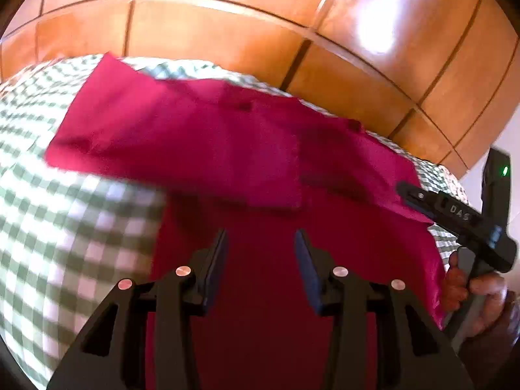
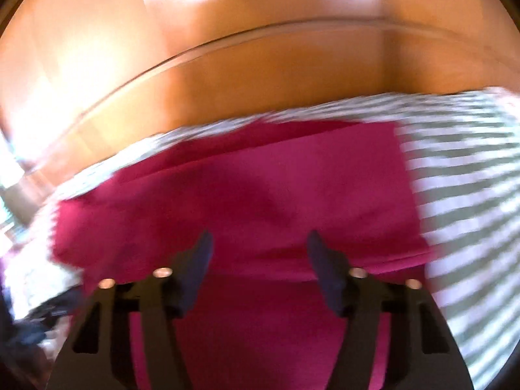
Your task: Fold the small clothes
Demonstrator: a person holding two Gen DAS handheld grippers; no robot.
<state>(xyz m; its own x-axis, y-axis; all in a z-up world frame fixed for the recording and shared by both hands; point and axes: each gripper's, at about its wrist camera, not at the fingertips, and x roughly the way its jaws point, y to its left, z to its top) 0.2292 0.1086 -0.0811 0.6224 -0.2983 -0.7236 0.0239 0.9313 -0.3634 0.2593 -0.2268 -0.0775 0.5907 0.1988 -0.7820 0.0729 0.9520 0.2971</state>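
Left gripper: the left gripper (image 1: 260, 243) hangs over the cloth with its two fingers spread wide, a clear gap between the dark pads and nothing caught in it.
Right gripper: the right gripper (image 2: 260, 243) is spread too, fingers apart and holding nothing; in the left wrist view its black body (image 1: 455, 217) shows at the right edge, with a hand (image 1: 477, 302) wrapped round the handle.
Garment: a magenta garment (image 1: 227, 149) lies spread on the checked surface, and it fills the ground right under both pairs of fingers, running on ahead of them towards the far edge.
Garment, left view: one flap stretches out to the left ahead of the left gripper's fingers; the right hem reaches the right gripper's body, which sits just beside or over that edge, I cannot tell which.
Garment, right view: the same magenta garment (image 2: 247, 195) shows with a straight edge on its right side and a fold line crossing it; the picture is smeared with blur, so finer detail is lost.
Surface: a green-and-white checked cloth (image 1: 65, 227) lies under the garment, showing to its left, and again on the right (image 2: 471, 211).
Beyond: an orange tiled floor (image 1: 227, 39) lies past the far edge of the checked cloth.
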